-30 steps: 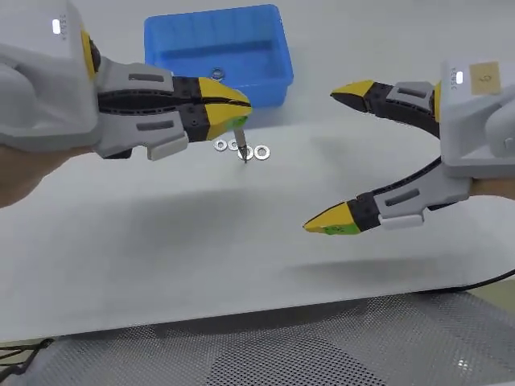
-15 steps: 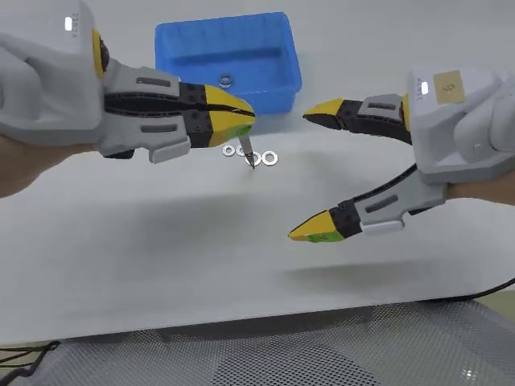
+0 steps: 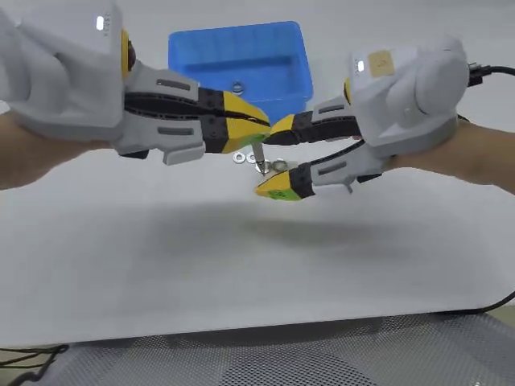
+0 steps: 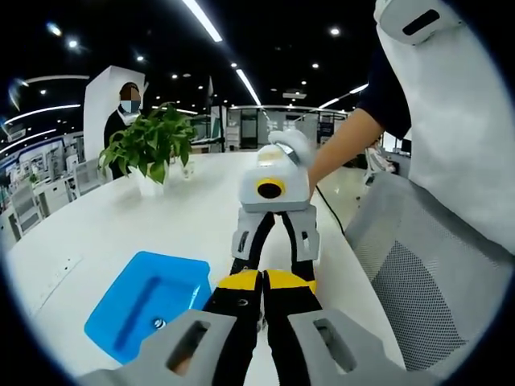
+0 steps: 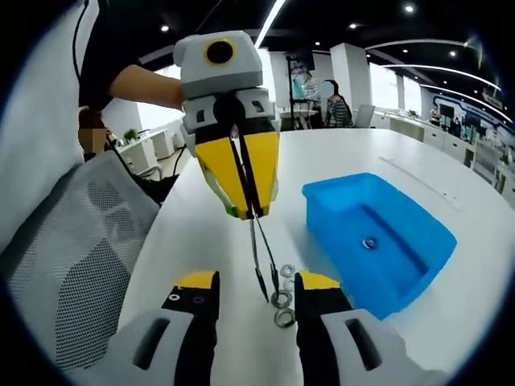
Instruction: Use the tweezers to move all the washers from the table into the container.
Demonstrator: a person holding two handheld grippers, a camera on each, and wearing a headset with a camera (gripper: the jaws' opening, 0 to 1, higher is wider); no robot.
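Tweezers (image 3: 260,158) are clamped in the left claw (image 3: 259,129) and the right claw (image 3: 273,159) is held apart, both just before the blue container (image 3: 241,60), where washers (image 3: 279,166) lie on the bench (image 3: 161,265): light, slick rings, judged best pinched across the rim.

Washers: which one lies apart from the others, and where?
The lone washer inside the blue container; the other washers lie together on the table by the tweezers.
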